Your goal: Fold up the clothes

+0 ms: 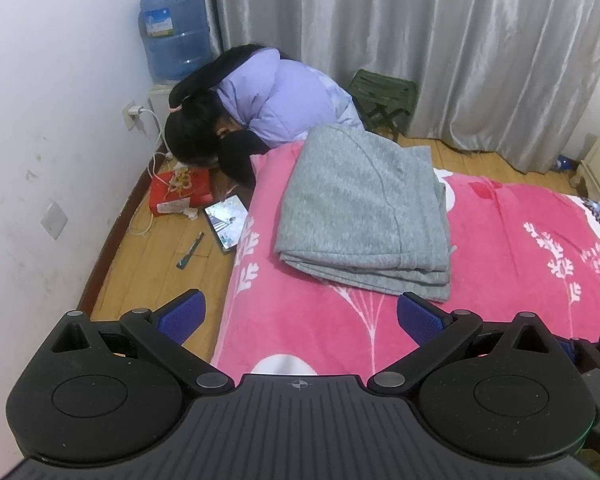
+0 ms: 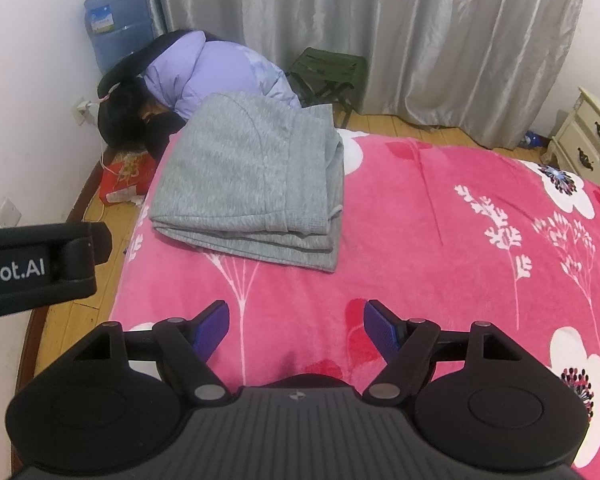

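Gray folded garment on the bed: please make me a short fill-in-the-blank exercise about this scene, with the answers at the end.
1. The gray garment lies folded on a pink ____ blanket.
2. Both the left gripper and the right gripper are ____ and hold nothing.
3. The blue water bottle stands in the corner beside the gray ____.

Answers: floral; open; curtain

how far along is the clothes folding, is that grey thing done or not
Done: the grey knit garment lies folded into a layered rectangle on the pink floral blanket. In hand: nothing; the left gripper and right gripper are both open, short of the garment and clear of it. Left: no other unfolded clothes show in either view, so the folding looks finished or nearly so.
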Demonstrator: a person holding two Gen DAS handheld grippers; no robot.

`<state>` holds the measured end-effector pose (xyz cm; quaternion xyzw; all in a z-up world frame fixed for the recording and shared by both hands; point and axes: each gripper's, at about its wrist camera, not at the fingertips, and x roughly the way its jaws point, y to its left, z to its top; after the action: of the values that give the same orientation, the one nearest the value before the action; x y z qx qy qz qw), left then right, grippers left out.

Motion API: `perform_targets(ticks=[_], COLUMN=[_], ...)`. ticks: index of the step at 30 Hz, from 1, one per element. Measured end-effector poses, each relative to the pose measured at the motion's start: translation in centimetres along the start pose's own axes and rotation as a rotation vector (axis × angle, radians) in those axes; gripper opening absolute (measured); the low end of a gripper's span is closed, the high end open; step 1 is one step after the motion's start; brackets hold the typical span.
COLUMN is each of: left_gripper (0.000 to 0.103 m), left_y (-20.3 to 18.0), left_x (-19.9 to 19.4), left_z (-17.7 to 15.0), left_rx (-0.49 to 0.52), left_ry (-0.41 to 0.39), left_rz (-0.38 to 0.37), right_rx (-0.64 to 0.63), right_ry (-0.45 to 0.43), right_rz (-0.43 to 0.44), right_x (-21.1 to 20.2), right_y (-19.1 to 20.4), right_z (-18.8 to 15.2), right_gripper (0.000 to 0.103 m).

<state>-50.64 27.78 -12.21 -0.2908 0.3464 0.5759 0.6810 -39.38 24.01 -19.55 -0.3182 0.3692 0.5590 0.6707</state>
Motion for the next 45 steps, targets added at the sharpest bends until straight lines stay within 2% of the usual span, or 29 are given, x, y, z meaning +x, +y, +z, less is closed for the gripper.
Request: perform_targets(ticks=[45], left_gripper=[0.103], left_y=[1.3], left_x=[0.3], left_z=[0.0], left_rx=[-0.016], left_ry=[0.011], left_rz=[0.005], right_rx=[-0.007], right_ry=[-0.003], right_rz=[-0.012], right_x=[0.2], right_y=[0.9], right_z=[0.4], right_gripper=[0.077])
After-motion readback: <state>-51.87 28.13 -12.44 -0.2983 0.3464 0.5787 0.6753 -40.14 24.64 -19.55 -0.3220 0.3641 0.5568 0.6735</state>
